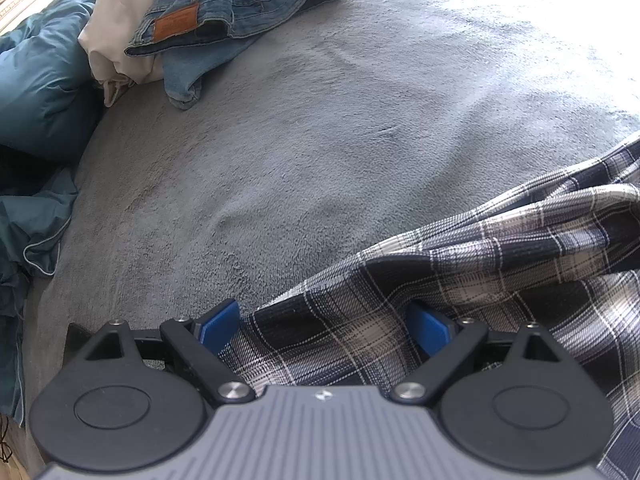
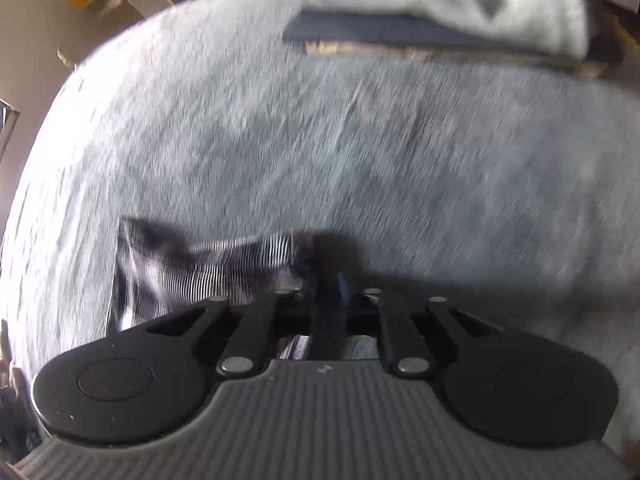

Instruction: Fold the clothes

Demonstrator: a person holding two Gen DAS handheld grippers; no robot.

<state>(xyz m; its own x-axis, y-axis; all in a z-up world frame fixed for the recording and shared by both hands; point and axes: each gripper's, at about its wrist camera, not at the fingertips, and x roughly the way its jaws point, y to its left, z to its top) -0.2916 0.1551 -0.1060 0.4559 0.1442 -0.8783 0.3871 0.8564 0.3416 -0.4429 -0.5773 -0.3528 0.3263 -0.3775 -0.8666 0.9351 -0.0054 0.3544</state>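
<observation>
Left tongs [image 1: 323, 330]: spread wide around the plaid shirt [image 1: 460, 280] on the bed [image 1: 300, 160], pads not pressing. Right tongs [image 2: 340, 284]: nearly closed; blur hides whether they pinch the shirt's corner. We advise gripping both edges evenly before folding.

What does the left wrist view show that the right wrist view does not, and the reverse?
Only the left wrist view shows the jeans, a white cloth and teal bedding, plus the left gripper with its blue fingers spread wide around the plaid shirt. Only the right wrist view, which is blurred, shows a stack of folded clothes and the right gripper with its jaws nearly together at a shirt corner. Both show the grey blanket and the plaid shirt.
</observation>
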